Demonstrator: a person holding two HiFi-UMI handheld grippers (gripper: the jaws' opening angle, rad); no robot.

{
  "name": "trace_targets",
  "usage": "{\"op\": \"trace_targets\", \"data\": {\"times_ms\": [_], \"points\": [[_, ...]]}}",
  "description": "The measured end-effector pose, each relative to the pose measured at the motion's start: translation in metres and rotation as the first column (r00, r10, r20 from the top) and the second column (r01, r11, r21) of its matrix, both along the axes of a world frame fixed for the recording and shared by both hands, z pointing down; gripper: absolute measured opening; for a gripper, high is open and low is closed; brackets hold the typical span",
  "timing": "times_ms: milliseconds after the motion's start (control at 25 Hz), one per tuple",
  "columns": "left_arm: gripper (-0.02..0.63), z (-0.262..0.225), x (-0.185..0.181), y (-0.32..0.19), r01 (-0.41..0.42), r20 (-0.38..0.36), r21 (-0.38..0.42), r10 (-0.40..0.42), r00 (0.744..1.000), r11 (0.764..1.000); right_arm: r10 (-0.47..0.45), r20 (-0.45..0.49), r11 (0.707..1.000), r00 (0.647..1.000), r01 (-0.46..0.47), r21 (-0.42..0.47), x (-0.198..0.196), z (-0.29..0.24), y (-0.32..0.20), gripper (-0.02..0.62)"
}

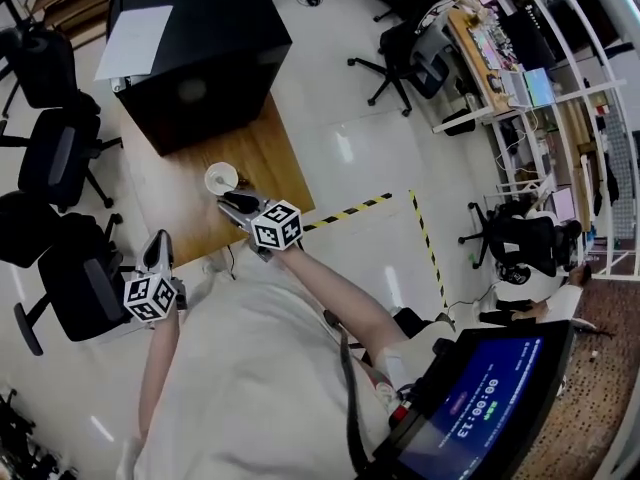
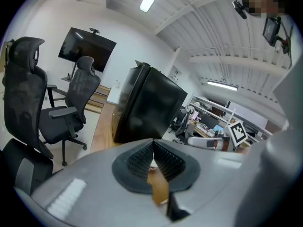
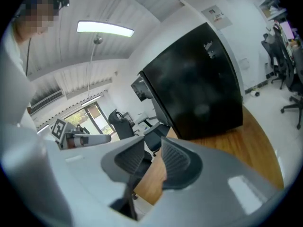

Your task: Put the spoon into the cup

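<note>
White and round, the cup stands near the edge of the wooden desk, beside a black box. Whether the spoon lies inside is too small to tell. The right hand-held gripper has its ribbed pads slightly apart on nothing. The left hand-held gripper is pressed together, empty.

A person in a pale short-sleeved top, with a thin black cable running down the chest. The left gripper and right gripper are smooth grey shells. Each carries a white cube printed with black square markers, the left cube and the right cube. Dark ribbed pads line the jaws, set in rounded black surrounds
</note>
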State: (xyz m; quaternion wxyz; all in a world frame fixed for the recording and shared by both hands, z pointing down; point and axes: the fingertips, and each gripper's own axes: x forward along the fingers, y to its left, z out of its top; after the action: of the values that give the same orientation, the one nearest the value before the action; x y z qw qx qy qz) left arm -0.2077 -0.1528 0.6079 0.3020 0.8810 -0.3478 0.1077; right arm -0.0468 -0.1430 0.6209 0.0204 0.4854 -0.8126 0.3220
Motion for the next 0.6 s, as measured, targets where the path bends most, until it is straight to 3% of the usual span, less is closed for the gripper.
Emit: {"op": "trace_targets", "data": {"times_ms": [280,600], "points": [[-0.023,0.013,-0.011,0.025,-0.039,-0.004,-0.027,0.039,0.999,0.999,0.048,-0.006,0.999,0.999,-0.048,0.004,-0.006,-0.003,0.025,0.107],[-0.023,-0.003,0.028,0.059,-0.119,0.042,0.017,0.118,0.992,0.993,0.084,0.035,0.994,0.996,-0.086,0.074,0.022,-0.035,0.080,0.104]]}}
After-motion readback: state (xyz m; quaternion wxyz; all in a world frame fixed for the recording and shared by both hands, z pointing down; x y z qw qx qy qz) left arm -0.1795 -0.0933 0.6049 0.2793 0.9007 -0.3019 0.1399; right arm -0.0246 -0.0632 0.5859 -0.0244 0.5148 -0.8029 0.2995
